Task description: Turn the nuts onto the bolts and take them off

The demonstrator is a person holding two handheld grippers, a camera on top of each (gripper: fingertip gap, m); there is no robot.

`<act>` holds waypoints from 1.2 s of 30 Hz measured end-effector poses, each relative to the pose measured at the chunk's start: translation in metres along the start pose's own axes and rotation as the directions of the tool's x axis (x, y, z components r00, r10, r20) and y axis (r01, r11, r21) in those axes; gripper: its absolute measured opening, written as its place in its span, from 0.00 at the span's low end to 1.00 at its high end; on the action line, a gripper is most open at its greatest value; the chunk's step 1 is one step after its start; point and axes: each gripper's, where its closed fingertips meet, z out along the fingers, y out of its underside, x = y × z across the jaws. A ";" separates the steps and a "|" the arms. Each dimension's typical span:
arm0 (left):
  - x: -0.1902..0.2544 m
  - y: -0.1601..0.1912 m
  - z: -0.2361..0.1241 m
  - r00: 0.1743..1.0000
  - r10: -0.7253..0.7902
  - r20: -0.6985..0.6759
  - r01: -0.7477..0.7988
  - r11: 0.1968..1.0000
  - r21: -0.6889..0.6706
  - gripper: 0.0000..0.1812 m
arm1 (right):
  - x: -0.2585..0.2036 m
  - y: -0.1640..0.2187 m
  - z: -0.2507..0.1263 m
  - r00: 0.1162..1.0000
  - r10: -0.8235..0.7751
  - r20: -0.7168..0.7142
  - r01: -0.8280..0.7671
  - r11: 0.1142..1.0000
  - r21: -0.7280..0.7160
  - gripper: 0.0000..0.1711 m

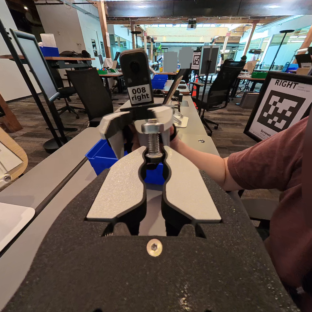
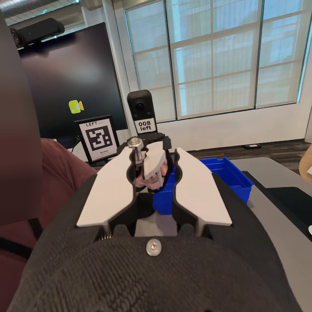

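A blue bin (image 1: 103,157) sits on the grey table (image 1: 50,168) at the centre of the left wrist view, just behind the gripper tips; in the right wrist view its ribbed inside (image 2: 224,170) shows right of centre, and nothing can be made out in it.

The left gripper (image 1: 154,152) is clamped on the lower end of an upright bolt (image 1: 153,143), the fingers pinching a dark hex piece at its base. A silver nut (image 1: 152,127) sits at the top of the thread. The right gripper (image 2: 152,160) has its fingers spread apart; in the left wrist view it stands just behind the bolt, its pale fingers (image 1: 116,135) flanking the nut, and whether they touch it cannot be told. In the right wrist view the bolt (image 2: 137,156) and nut (image 2: 135,144) stand left of centre, beside the left finger rather than between the two.

The table runs away up the frame as a long narrow strip with bare edges. A framed marker sign (image 1: 278,108) stands at the right edge. Office chairs (image 1: 91,94) and desks fill the open room behind; large windows (image 2: 219,59) and a dark screen (image 2: 67,76) show in the right wrist view.
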 end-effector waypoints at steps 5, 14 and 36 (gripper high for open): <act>-0.002 0.000 -0.001 1.000 0.002 0.009 -0.002 1.000 -0.005 0.08 | -0.019 0.004 0.012 0.997 -0.059 0.051 0.061 0.997 -0.039 0.26; -0.001 0.004 0.001 1.000 -0.009 -0.003 0.009 1.000 -0.025 0.08 | -0.019 0.008 0.015 0.997 -0.073 0.026 0.075 0.994 -0.081 0.11; -0.008 0.017 0.007 0.996 0.055 0.064 -0.049 0.994 -0.095 0.08 | -0.017 0.017 0.015 0.992 -0.127 0.004 0.126 0.980 -0.155 0.11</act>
